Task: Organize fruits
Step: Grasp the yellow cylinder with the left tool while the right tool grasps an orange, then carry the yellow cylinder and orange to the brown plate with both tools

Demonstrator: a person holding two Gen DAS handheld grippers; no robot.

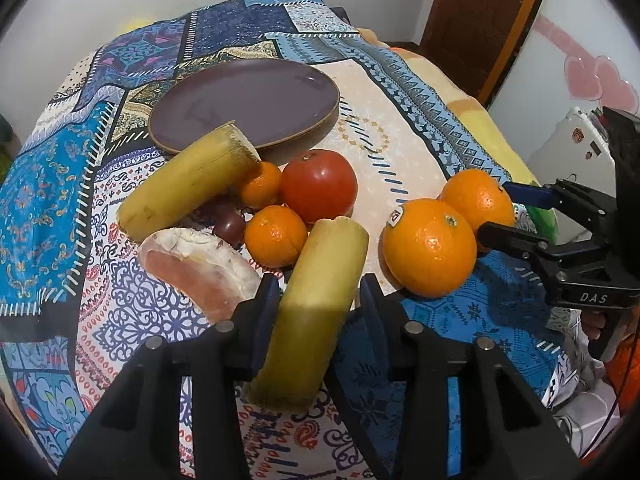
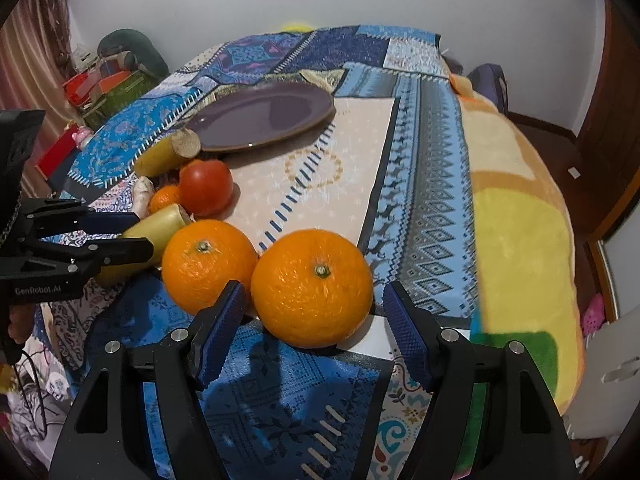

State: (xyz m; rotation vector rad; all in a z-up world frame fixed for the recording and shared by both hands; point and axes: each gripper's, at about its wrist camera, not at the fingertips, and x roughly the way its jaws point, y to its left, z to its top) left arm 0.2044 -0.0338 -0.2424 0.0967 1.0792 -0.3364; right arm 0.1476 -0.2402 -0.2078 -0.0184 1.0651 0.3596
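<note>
My left gripper (image 1: 318, 296) has its jaws around a cut banana piece (image 1: 316, 304) that lies on the patterned cloth; a gap shows on the right side. My right gripper (image 2: 314, 312) is open with a large orange (image 2: 312, 288) between its fingers, not touching. A second orange (image 2: 206, 264) sits to its left. In the left wrist view a tomato (image 1: 318, 184), two small mandarins (image 1: 276, 236), another banana piece (image 1: 188, 188), a grape (image 1: 230, 222) and a pink fruit slice (image 1: 200, 268) cluster below the empty purple plate (image 1: 240, 108).
The patterned cloth (image 2: 420, 184) covers a bed with a yellow blanket (image 2: 520, 240) at the right. Boxes and clutter (image 2: 104, 84) stand at the far left. A wooden door (image 1: 480, 20) is at the back right.
</note>
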